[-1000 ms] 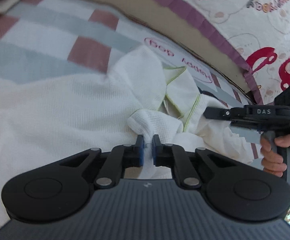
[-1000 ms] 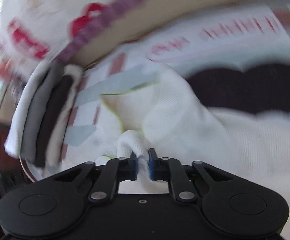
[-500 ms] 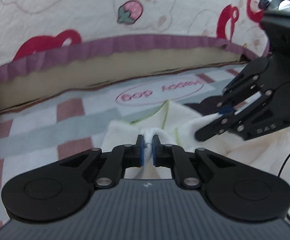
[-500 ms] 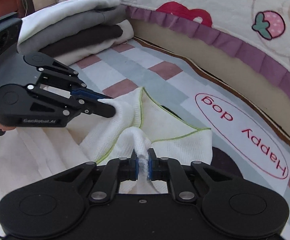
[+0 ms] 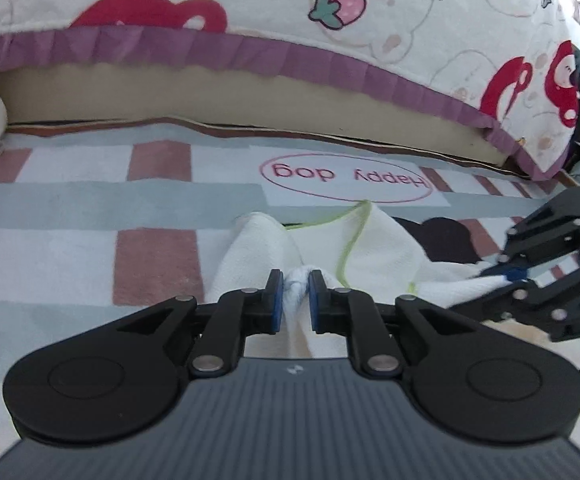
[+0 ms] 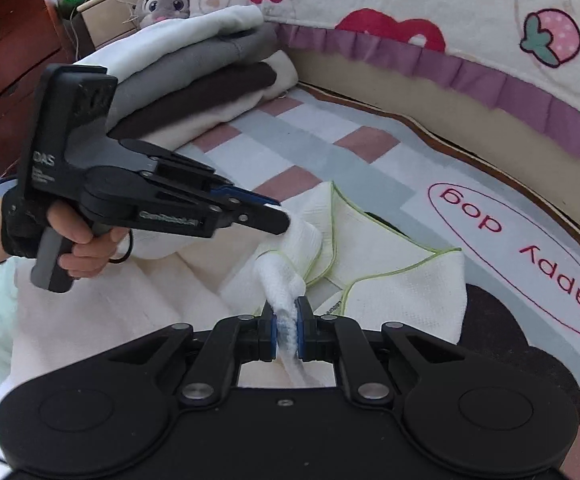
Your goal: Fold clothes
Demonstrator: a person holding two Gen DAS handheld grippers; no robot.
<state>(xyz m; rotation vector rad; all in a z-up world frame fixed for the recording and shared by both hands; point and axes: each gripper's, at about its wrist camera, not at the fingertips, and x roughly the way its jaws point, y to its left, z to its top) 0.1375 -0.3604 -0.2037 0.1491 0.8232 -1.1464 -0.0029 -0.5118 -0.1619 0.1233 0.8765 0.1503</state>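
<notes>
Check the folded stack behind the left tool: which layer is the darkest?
The dark brown garment near the bottom of the stack. It sits under the grey layer and white top layer, above a cream one.

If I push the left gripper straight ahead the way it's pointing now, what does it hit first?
The left gripper, shut on the white garment, would first push into that bunched cloth, then slide over the checked mat toward the mattress edge; depth is unclear.

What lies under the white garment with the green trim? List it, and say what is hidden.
Under the white garment lies the checked mat, with a dark patch showing at its right edge. How far that patch runs beneath is covered. Both grippers, left and right, pinch the cloth.
</notes>
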